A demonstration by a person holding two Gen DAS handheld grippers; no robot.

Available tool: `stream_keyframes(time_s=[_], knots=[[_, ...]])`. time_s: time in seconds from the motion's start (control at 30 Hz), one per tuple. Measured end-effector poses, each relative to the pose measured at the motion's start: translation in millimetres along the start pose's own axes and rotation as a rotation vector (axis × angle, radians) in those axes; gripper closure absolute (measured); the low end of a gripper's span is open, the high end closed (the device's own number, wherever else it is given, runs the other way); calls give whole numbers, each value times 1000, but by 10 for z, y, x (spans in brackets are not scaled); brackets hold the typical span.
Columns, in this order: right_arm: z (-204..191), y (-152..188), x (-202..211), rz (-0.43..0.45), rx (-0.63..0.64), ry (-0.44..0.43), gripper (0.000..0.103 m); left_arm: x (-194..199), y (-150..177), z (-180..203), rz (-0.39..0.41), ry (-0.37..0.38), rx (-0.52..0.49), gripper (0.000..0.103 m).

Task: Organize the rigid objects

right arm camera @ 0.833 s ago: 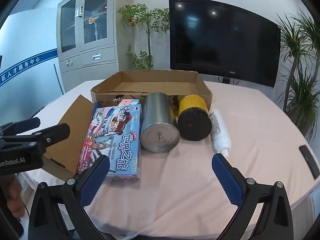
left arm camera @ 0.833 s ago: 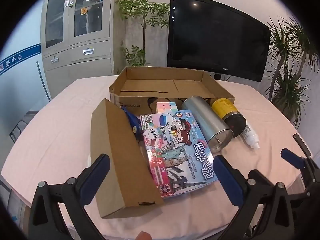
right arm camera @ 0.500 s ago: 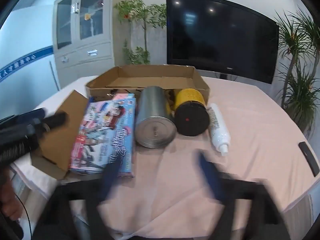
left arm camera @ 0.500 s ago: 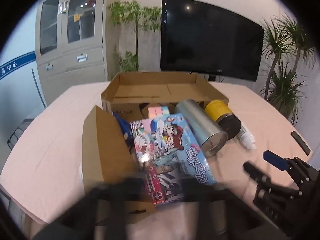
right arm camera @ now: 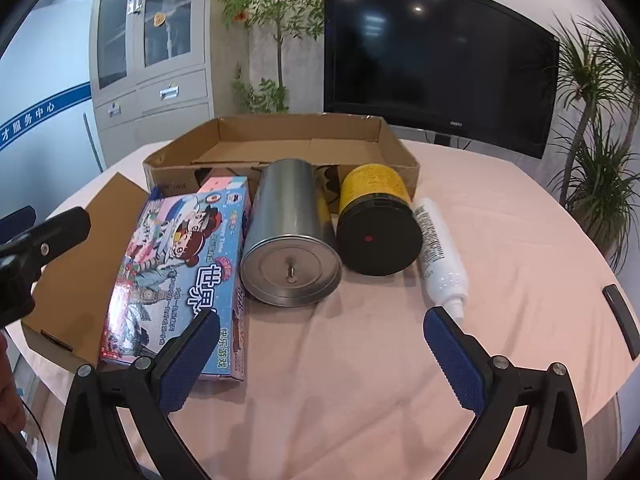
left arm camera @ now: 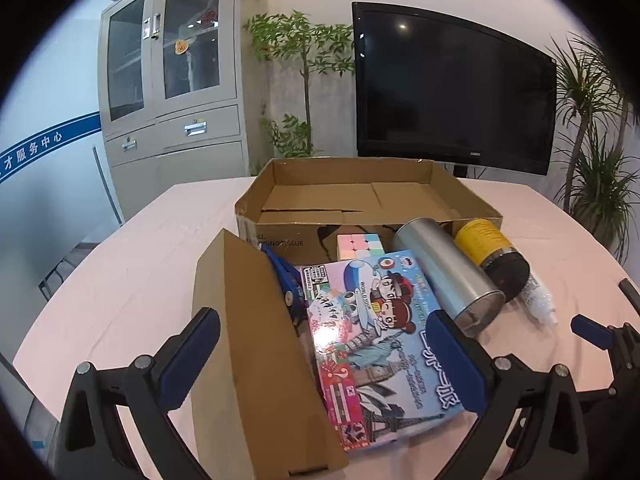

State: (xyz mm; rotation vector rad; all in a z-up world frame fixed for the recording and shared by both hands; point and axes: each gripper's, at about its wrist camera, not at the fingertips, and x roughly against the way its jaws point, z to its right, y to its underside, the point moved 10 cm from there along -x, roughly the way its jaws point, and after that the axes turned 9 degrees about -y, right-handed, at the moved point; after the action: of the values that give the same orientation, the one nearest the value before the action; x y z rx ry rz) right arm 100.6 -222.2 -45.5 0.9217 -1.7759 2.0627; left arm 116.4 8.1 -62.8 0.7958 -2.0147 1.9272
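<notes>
A colourful game box (left arm camera: 376,336) lies flat on the pink tablecloth, beside a silver tin (left arm camera: 452,276), a yellow jar with a black lid (left arm camera: 488,248) and a white tube (left arm camera: 540,300), all on their sides. A pastel cube (left arm camera: 358,244) sits behind the game box. My left gripper (left arm camera: 322,320) hangs open over the game box and a loose cardboard flap (left arm camera: 248,340), touching nothing. My right gripper (right arm camera: 322,318) is open above bare cloth just short of the tin (right arm camera: 288,220), with the game box (right arm camera: 180,264), jar (right arm camera: 376,208) and tube (right arm camera: 438,248) ahead.
An open shallow cardboard box (left arm camera: 280,232) stands behind the objects. A blue item (left arm camera: 284,276) lies between flap and game box. A black flat device (right arm camera: 620,316) rests near the table's right edge. A TV, cabinet and plants stand beyond the round table.
Both sets of fingers were blurred and closer together half a second ago; now they stand wide again. Both grippers have come slightly nearer the objects. Nothing on the table has moved.
</notes>
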Motion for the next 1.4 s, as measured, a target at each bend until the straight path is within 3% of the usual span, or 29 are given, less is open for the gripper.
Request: stream_keyframes(time_s=[0.77,0.87,0.97,1.03,1.17,1.2,1.33,1.4], knots=[[-138,-73,-62,-42,73,-39,1,-134,121,-166,-93,46,61,1],[-224,-102,-41,-41,91,-46,1,-130,124,-286,-121,92,99,1],[-352,-159,-5,-32,117,-56,1,-139,163,-469,-177,187,179,1],[-574,-229,52,-13,153,-109,1,-192,233,-662,-235,252,260,1],[-1173,-315,240,37,236,-281,1,-367,476,-1006,-347,292,383,1],[-1450,-301,318,48,270,-364,1,-414,535,-1036,-370,307,397,1],[-1994,-183,362,8,340,-477,1,-527,759,-946,-478,428,444,4],[-2257,-108,361,-29,368,-522,2,-478,789,-813,-500,511,443,23]])
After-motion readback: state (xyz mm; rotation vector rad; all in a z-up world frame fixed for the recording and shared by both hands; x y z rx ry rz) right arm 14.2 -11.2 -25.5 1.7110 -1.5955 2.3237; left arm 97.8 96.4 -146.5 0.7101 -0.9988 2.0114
